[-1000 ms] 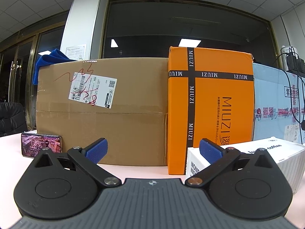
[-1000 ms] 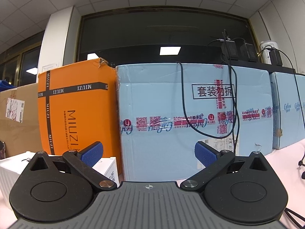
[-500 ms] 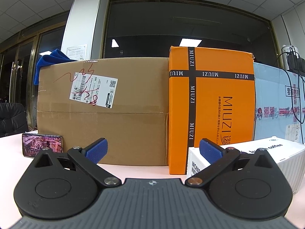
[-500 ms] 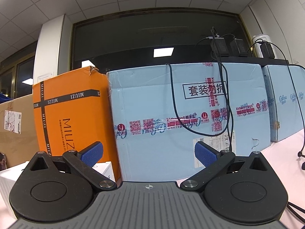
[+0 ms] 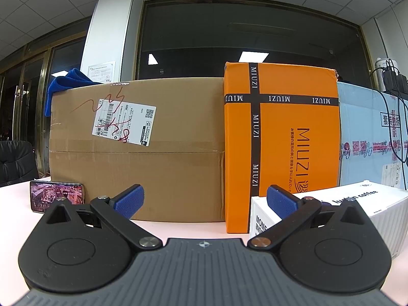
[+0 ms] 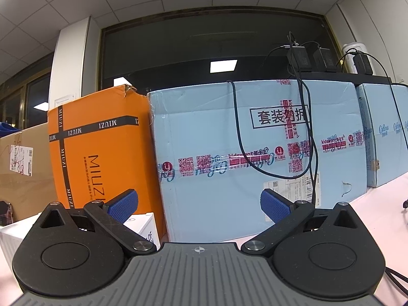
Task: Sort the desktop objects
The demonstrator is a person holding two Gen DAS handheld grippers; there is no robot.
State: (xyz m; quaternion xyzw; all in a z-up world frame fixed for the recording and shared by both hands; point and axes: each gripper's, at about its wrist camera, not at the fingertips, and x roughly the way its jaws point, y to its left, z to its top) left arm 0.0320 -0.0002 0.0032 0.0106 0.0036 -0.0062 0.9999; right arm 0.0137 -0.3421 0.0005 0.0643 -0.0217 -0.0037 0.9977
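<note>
Orange box (image 5: pixel 280 153) anchors both views: only the left view shows the phone (image 5: pixel 57 195) far left of it; both hand-held grippers (image 5: pixel 205 201) (image 6: pixel 199 204) gape, holding nothing.

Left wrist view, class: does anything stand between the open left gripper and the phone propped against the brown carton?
Nothing visible does. The phone leans on the brown carton, left of the left gripper, with only bare table around it. The white coffee box lies on the opposite side.
</note>
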